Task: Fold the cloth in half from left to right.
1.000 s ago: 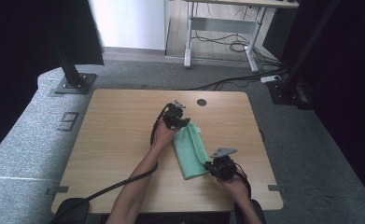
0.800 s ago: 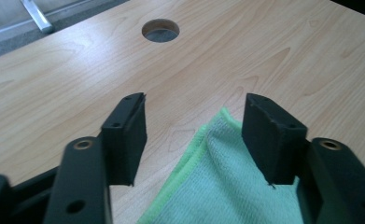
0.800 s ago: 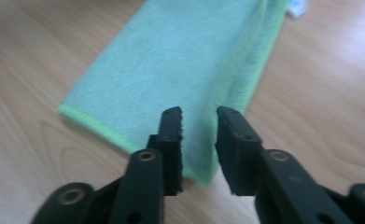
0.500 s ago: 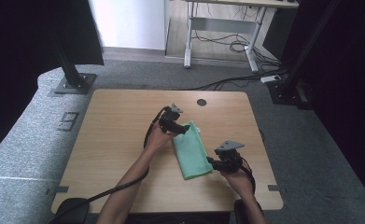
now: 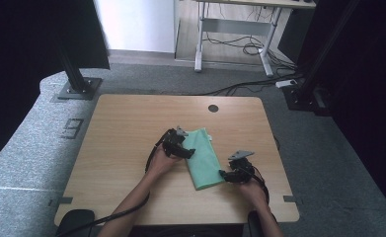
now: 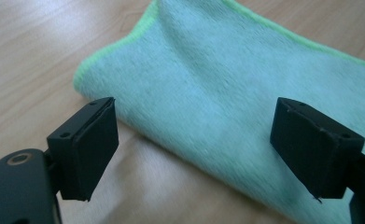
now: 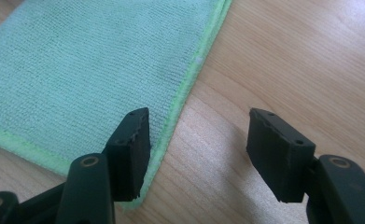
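The desk (image 5: 131, 133) carries my folded green cloth (image 5: 204, 157), lying flat near its middle, long side running away from me. My left gripper (image 5: 189, 152) sits at the cloth's left edge, my right gripper (image 5: 223, 174) at its near right corner. Both pairs of fingers have just been opening and stand apart, pressing on nothing. From above, the gaps are too small to judge. My left gripper view shows the fingers (image 6: 84, 147) straddling the cloth's fluffy folded edge; my right gripper view shows one finger (image 7: 132, 149) over the lime hem, the other over bare wood.
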### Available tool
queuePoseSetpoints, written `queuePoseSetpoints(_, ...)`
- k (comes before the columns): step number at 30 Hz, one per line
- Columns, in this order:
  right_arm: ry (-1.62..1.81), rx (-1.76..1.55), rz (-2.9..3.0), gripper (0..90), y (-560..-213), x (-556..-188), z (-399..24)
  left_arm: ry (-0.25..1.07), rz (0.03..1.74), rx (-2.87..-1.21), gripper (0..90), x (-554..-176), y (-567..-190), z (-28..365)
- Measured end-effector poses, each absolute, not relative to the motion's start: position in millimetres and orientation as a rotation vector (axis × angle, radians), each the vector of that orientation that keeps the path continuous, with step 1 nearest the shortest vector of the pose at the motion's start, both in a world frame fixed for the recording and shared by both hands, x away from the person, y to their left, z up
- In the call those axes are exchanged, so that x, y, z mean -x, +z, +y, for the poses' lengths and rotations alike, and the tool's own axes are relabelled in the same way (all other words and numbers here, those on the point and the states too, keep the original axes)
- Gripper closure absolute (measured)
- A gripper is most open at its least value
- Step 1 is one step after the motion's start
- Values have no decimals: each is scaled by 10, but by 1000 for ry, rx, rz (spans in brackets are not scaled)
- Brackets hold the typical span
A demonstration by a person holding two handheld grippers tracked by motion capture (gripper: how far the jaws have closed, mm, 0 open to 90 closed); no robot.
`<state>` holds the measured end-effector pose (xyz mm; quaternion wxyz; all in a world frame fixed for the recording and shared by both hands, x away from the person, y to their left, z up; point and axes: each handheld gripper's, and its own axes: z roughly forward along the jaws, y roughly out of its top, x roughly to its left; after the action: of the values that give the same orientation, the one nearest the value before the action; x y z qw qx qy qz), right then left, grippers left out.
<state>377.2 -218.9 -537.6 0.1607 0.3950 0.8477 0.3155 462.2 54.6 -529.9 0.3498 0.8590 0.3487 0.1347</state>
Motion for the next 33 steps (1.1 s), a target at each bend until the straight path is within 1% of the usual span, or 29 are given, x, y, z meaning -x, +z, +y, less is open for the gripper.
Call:
queuePoseSetpoints(3, 920, -1138, 2420, 384, -5395, -3778, -2203, 342, 897, -2239, 140, -4521, -5317, 556)
queuePoseSetpoints(8, 932, -1148, 2415, 391, -5403, -3761, -2200, 415, 918, -2308, 129, -4437, -5398, 539)
queuePoseSetpoints(11, 934, -1138, 2421, 397, -5403, -3753, -2189, 391, 936, -2291, 130, -4451, -5415, 566)
queuePoseSetpoints(16, 957, -1114, 2444, 400, -5410, -3721, -2112, 388, 964, -2277, 129, -4474, -5419, 639)
queuePoseSetpoints(23, 978, -1047, 2486, 400, -5412, -3704, -1897, 390, 1008, -2263, 129, -4511, -5419, 846)
queuePoseSetpoints(31, 990, -958, 2520, 400, -5411, -3724, -1541, 414, 1050, -2256, 126, -4559, -5409, 1065)
queuePoseSetpoints(33, 993, -955, 2520, 400, -5412, -3732, -1514, 426, 1066, -2257, 124, -4588, -5401, 1115)
